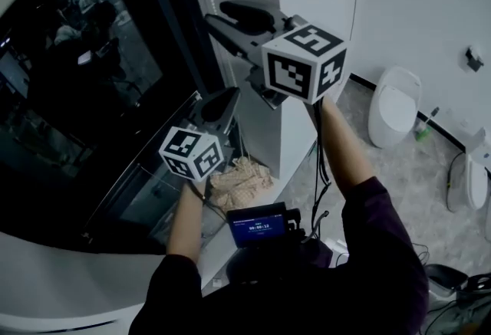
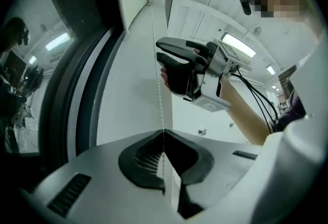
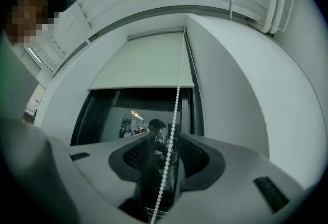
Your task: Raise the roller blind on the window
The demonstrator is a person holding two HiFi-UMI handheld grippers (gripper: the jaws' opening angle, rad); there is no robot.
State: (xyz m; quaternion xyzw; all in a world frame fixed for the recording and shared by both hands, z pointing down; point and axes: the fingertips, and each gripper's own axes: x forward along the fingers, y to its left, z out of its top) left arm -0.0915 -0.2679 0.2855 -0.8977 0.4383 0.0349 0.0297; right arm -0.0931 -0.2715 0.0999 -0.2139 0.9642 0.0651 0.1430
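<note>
The roller blind (image 3: 146, 61) is pale and covers the upper part of the window (image 3: 130, 113). Its bottom bar lies level, with dark glass exposed below. The bead chain (image 3: 176, 105) hangs at the blind's right edge, in the narrow corner between the dark window frame and the white wall (image 3: 230, 95). The left gripper (image 2: 163, 132) has its jaws pressed together, pinching the bead chain at the tips. The right gripper (image 3: 166, 148) sits higher on the same chain. Its jaws are spread, and the chain runs between them clear of both pads. A crumpled beige cloth (image 1: 242, 180) lies on the sill (image 1: 288, 176) below the left gripper.
</note>
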